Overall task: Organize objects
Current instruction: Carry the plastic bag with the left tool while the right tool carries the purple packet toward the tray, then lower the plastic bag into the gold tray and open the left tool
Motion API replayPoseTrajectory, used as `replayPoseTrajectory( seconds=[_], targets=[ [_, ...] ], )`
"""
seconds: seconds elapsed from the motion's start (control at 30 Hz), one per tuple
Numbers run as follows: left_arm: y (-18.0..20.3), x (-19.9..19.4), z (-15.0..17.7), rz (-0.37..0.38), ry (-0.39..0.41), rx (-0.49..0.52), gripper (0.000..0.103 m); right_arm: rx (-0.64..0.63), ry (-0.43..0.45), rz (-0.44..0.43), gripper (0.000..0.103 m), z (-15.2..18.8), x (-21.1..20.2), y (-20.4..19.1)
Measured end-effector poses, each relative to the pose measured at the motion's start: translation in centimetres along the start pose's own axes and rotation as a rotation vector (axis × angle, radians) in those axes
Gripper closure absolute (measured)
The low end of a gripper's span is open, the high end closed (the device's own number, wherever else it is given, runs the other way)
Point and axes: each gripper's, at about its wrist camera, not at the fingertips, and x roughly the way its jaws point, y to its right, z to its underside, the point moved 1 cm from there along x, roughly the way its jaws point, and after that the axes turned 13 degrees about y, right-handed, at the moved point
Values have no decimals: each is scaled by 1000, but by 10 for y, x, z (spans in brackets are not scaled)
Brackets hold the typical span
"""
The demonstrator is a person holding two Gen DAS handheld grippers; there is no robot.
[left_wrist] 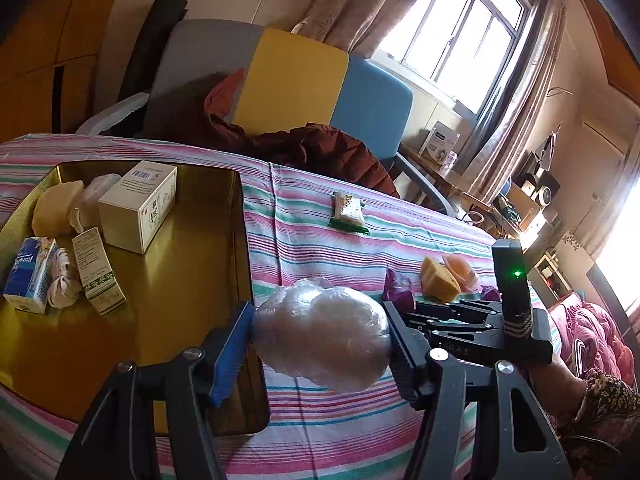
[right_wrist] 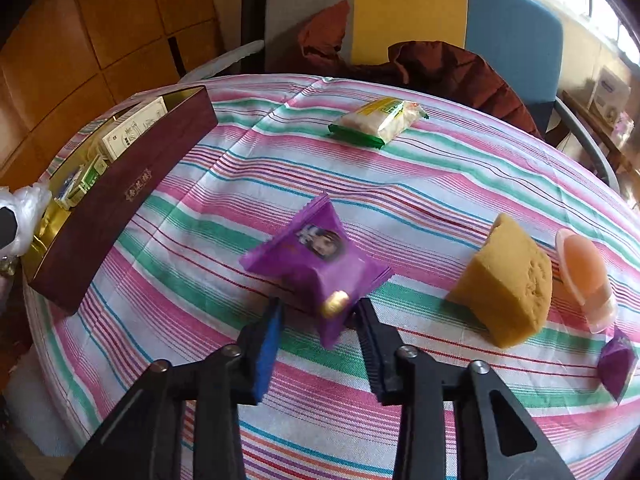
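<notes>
My left gripper [left_wrist: 320, 316] is shut on a white bundle wrapped in clear plastic [left_wrist: 324, 344], held just right of the gold-lined tray [left_wrist: 180, 280]. The tray, maroon outside [right_wrist: 120, 200], holds a white box [left_wrist: 138, 204], a blue carton [left_wrist: 28, 276] and other small items. My right gripper [right_wrist: 318, 308] is shut on the lower corner of a purple snack packet [right_wrist: 316, 252], which tilts up off the striped cloth. On the cloth lie a green-white packet [right_wrist: 376, 122], a yellow sponge block [right_wrist: 506, 280], a pink jelly cup [right_wrist: 584, 276] and a second purple packet [right_wrist: 618, 364].
A chair with a grey, yellow and blue back [left_wrist: 296, 80] stands behind the table, with a brown jacket [left_wrist: 332, 152] draped over the table's far edge. A person's patterned sleeve [left_wrist: 608, 404] shows at the right. The striped cloth [right_wrist: 400, 200] falls away at the near edge.
</notes>
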Motion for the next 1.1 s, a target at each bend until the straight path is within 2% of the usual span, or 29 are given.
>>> replayPoseTrajectory(
  seconds=[0.1,0.13,0.17,0.2,0.23,0.3,0.4,0.47,0.53,0.57,0.63,0.9,1.1],
  targets=[
    [-7,-1,0,-8,-3,-21,39,3,8,-11,69,-1,-2,1],
    [-8,-2,0,-10,0,-24,39,7,27,-5,64,-3,-6,1],
    [-9,-3,-1,-11,2,-24,39,6,49,4,57,-5,-10,1],
    [-9,-5,-1,-11,5,-23,39,-2,83,9,39,-8,-15,0],
    [-10,-6,-2,-11,9,-23,39,-19,124,18,28,-11,-20,-1],
    [-11,-9,-4,-13,15,-20,39,-63,159,25,25,-18,-21,-3],
    [-12,-12,-6,-21,17,-17,39,-92,136,8,25,-26,-4,-2],
    [-15,-15,-7,-33,22,-14,39,-90,90,-31,31,-26,12,0],
    [-19,-19,-9,-47,28,-15,39,-77,38,-36,56,-19,24,2],
    [-22,-21,-9,-55,31,-17,39,-64,34,-35,57,-16,26,3],
    [-28,-22,-9,-69,31,-28,39,-57,39,-44,67,-15,24,2],
    [-50,-24,-6,-116,15,-53,39,-49,71,-90,70,-16,11,-14],
    [-76,-30,-10,-185,13,-63,39,1,88,-155,70,-19,-2,-31]
  ],
)
